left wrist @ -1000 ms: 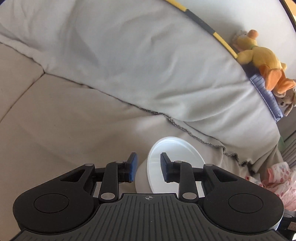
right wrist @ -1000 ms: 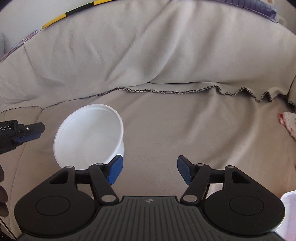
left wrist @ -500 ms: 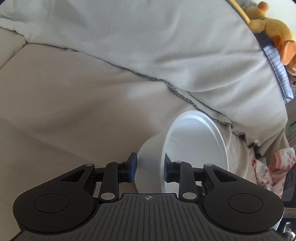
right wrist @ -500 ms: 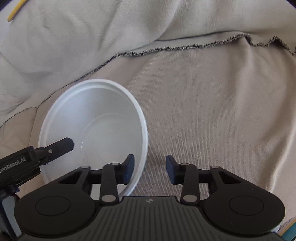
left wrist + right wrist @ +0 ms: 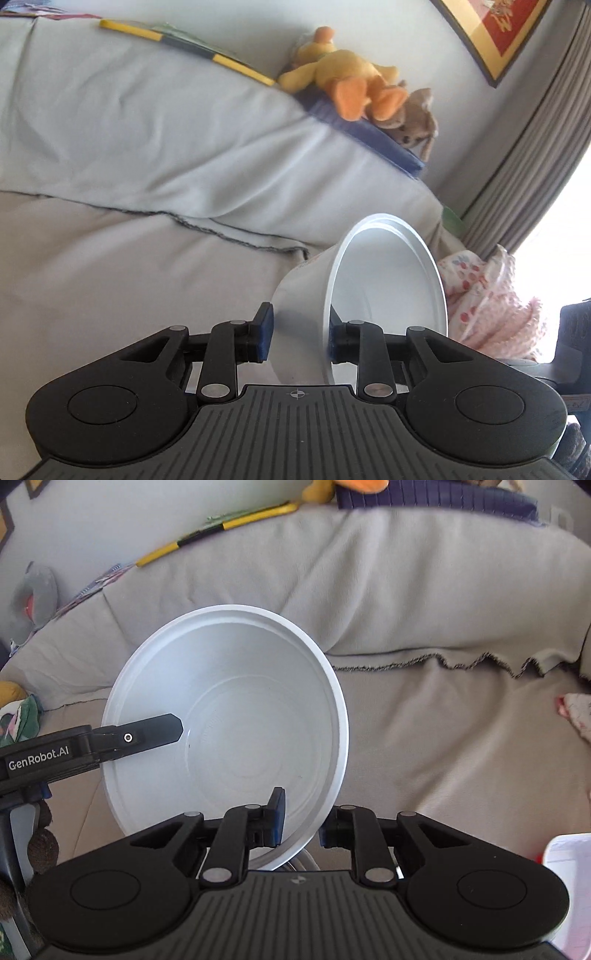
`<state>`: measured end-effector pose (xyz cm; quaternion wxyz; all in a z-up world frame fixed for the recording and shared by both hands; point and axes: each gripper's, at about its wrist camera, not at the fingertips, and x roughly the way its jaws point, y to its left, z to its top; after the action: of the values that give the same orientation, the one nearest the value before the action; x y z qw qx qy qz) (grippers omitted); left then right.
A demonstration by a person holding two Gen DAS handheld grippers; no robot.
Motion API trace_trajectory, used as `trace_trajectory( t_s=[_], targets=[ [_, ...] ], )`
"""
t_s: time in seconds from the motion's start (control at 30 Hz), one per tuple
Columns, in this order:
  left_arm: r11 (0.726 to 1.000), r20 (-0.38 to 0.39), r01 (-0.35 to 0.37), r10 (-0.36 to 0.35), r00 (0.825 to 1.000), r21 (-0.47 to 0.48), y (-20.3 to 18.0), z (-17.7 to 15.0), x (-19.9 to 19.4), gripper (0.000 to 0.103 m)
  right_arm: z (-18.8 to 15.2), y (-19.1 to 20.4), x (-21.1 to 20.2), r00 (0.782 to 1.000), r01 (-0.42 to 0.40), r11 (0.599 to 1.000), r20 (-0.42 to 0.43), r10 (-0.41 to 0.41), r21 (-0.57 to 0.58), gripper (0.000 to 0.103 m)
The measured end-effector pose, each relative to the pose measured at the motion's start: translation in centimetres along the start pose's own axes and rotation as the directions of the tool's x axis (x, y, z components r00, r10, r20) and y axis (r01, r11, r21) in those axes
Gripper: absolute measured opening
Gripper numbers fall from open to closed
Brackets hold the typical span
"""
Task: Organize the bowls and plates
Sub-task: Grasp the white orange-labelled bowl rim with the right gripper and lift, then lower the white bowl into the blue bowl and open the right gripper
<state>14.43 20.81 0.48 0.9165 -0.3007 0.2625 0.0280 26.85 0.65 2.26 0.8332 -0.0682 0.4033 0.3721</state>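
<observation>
Since a second ago I have lifted the white thin-walled plastic bowl (image 5: 236, 734) off the beige cloth-covered sofa seat (image 5: 110, 266) and tipped it on its side, and my right gripper (image 5: 301, 821) has come in onto its near rim. Both pairs of jaws straddle the wall, the left gripper (image 5: 297, 334) clamped on it; I judge two opposed pinches could buckle the flimsy rim or let it slip. Behind, the sofa's back edge carries a yellow plush toy (image 5: 332, 77), curtains at right.
</observation>
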Motion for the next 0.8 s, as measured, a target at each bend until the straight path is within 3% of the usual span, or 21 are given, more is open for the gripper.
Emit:
trace_trajectory(
  t_s=[0.1, 0.3, 0.53, 0.8],
  targets=[
    [0.999, -0.041, 0.053, -0.053, 0.998, -0.009, -2.5, -2.0, -0.2, 0.030, -2.0, -1.8, -3.7, 0.999, 0.022, 0.999, 0.050, -0.021, -0.024, 0.017],
    [0.998, -0.178, 0.063, -0.061, 0.982, 0.004, -7.0, -5.1, 2.7, 0.030, -4.9, -7.5, -6.7, 0.996, 0.043, 0.998, 0.076, -0.046, 0.039, 0.017],
    [0.999, -0.322, 0.006, 0.011, 0.947, 0.050, -9.5, -8.2, 7.3, 0.026, -8.3, -12.8, -6.4, 0.997, 0.052, 0.986, 0.048, -0.060, 0.157, 0.017],
    [0.995, -0.361, -0.088, 0.102, 0.927, 0.056, -8.9, -9.2, 9.2, 0.026, -10.0, -14.7, -3.6, 0.998, 0.055, 0.979, 0.016, -0.059, 0.195, 0.017]
  ],
)
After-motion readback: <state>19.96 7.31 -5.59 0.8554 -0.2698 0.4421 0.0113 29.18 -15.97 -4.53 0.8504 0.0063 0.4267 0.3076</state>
